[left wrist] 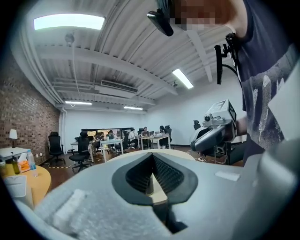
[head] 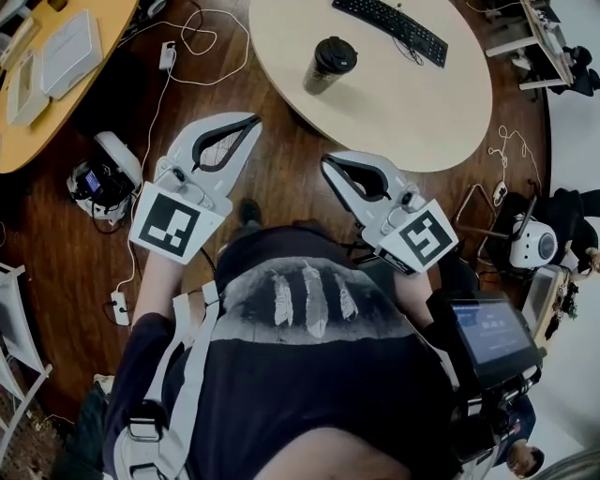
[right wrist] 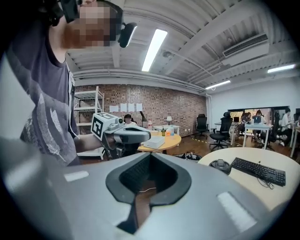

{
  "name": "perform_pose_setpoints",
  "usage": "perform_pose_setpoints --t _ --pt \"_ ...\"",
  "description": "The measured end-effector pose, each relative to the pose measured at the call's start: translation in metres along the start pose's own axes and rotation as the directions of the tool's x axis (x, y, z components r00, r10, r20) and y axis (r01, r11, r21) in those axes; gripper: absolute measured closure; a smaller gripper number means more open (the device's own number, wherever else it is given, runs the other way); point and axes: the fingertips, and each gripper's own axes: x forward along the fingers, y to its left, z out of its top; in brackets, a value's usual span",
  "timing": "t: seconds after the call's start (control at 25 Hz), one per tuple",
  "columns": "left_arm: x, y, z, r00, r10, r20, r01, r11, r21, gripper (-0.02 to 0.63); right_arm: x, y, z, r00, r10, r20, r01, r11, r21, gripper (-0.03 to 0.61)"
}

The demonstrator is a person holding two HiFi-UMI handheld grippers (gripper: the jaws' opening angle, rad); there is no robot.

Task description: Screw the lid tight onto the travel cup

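The dark travel cup [head: 328, 66] with its black lid on top stands upright on the round cream table [head: 441, 112], near the table's left edge. It shows small in the right gripper view [right wrist: 220, 165]. My left gripper [head: 253, 120] is shut and empty, held over the wooden floor short of the table, below and left of the cup. My right gripper [head: 325, 162] is also shut and empty, below the cup and well short of it. Each gripper sees the other: the left gripper [right wrist: 146, 136] and the right gripper [left wrist: 196, 139].
A black keyboard [head: 389, 28] lies on the round table behind the cup. An orange table [head: 94, 84] with white boxes stands at the left. Cables [head: 159, 103] and a white device [head: 98, 178] lie on the floor. A screen [head: 492, 330] sits at my right side.
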Motion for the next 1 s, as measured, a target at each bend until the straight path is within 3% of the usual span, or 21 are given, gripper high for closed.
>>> perform_pose_setpoints --t 0.2,0.4,0.72,1.0 --pt "-0.004 0.023 -0.013 0.999 0.047 -0.006 -0.048 0.995 -0.087 0.614 0.009 0.001 0.002 1.000 0.012 -0.008 -0.012 1.000 -0.005 0.572" --pt "-0.004 0.016 -0.013 0.998 0.055 -0.013 -0.056 0.995 -0.079 0.613 0.005 0.009 -0.007 0.998 0.020 -0.055 -0.022 1.000 -0.021 0.572" --pt "0.053 0.047 -0.022 0.993 0.070 -0.099 -0.078 0.994 -0.080 0.612 0.013 -0.076 -0.033 0.998 0.013 -0.068 -0.009 0.999 0.048 0.572" --pt "0.100 0.051 -0.025 0.988 0.048 -0.145 -0.055 0.998 -0.043 0.612 0.018 -0.125 -0.070 0.986 0.045 -0.161 -0.027 0.993 0.115 0.572"
